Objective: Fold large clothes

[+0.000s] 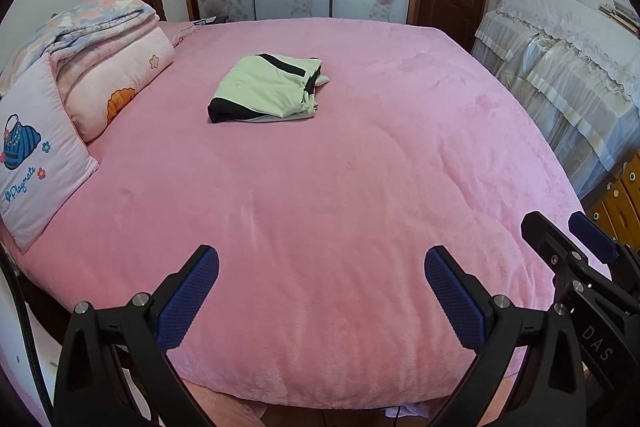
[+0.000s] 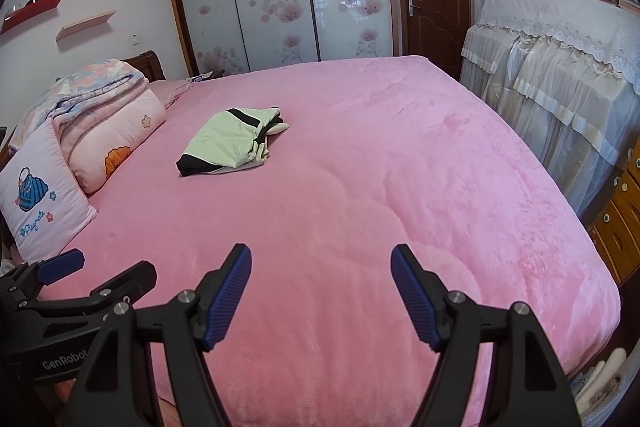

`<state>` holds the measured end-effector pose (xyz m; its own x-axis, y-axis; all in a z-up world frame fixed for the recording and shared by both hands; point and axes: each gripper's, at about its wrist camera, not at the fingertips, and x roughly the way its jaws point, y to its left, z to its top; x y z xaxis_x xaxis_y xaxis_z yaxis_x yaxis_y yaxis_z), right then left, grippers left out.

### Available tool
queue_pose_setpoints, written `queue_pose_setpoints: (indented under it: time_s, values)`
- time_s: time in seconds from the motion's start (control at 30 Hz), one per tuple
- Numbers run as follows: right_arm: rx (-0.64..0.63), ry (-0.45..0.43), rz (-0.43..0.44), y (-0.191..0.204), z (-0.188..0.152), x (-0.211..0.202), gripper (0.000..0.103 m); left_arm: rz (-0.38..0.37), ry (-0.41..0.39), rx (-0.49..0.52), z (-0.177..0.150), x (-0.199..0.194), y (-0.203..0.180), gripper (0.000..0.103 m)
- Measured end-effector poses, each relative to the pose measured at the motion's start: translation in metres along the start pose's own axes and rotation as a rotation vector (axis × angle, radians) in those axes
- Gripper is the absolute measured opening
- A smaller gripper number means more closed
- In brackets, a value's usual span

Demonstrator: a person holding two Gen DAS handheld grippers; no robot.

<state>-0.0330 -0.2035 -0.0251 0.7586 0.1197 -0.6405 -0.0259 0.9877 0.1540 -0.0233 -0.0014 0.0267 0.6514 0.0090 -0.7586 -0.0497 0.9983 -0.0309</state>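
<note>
Garment (image 1: 267, 89) folded, far on pink bed (image 1: 320, 219) — left gripper (image 1: 321, 255), right gripper (image 2: 321, 251) both spread wide, holding nothing, near edge. Risk: long reach drags plush cover, loose right-side layers spill open.

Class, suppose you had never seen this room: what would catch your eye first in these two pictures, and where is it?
First, the pink bed filling most of both views. Then the folded green-and-black garment lying alone at its middle, toward the far side. Nearest the camera, the left gripper and right gripper hover over the near edge, jaws open and empty.
</note>
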Motion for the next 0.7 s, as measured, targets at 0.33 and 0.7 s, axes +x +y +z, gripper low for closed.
queue_pose_setpoints:
  time_s: [0.33,0.7]
  values:
    - [0.015,0.012,-0.016,-0.003,-0.002,0.007,0.073,0.001,0.007,0.017,0.002,0.007,-0.006,0.102]
    - [0.025,0.021,-0.028,-0.013,0.0,0.017,0.073,-0.008,0.031,0.028,0.007,0.018,-0.012,0.102]
